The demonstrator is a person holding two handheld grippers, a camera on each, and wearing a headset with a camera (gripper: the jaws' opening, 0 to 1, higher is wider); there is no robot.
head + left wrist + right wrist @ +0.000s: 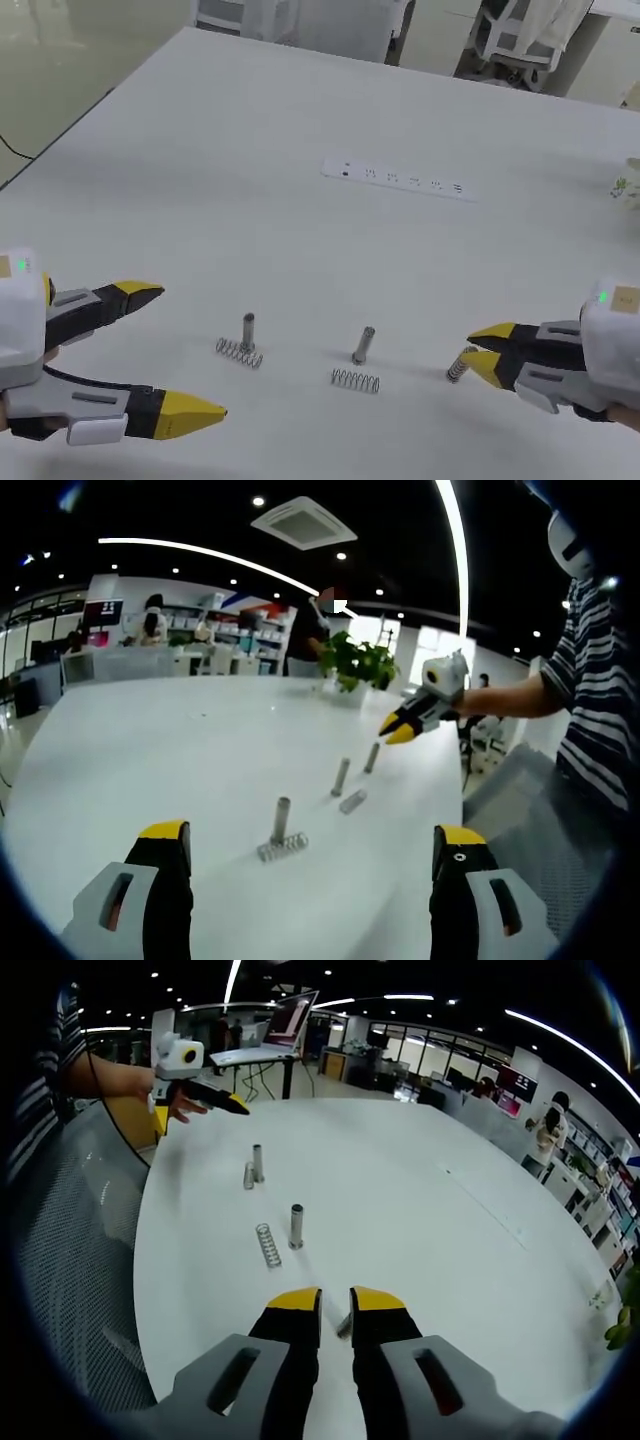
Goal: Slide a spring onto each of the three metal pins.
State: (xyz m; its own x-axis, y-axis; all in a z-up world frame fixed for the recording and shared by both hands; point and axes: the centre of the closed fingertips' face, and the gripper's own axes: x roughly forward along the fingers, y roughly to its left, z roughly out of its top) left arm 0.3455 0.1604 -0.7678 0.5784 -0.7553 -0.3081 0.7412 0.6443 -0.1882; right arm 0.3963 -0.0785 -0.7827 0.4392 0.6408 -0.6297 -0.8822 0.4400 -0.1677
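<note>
Two bare metal pins (248, 328) (364, 343) stand upright on the white table (300, 120), each with a loose spring (239, 351) (355, 380) lying at its foot. A third pin (458, 368), coiled-looking as if a spring is on it, stands right at the tips of my right gripper (472, 348). In the right gripper view that gripper (336, 1305) has its jaws a narrow gap apart, with a grey piece (343, 1325) showing in the gap. My left gripper (180, 350) hangs wide open to the left of the pins (281, 820), holding nothing.
A white power strip (398, 180) lies flat on the table beyond the pins. Chairs (520, 45) stand past the far edge. A potted plant (355, 660) sits at one end of the table.
</note>
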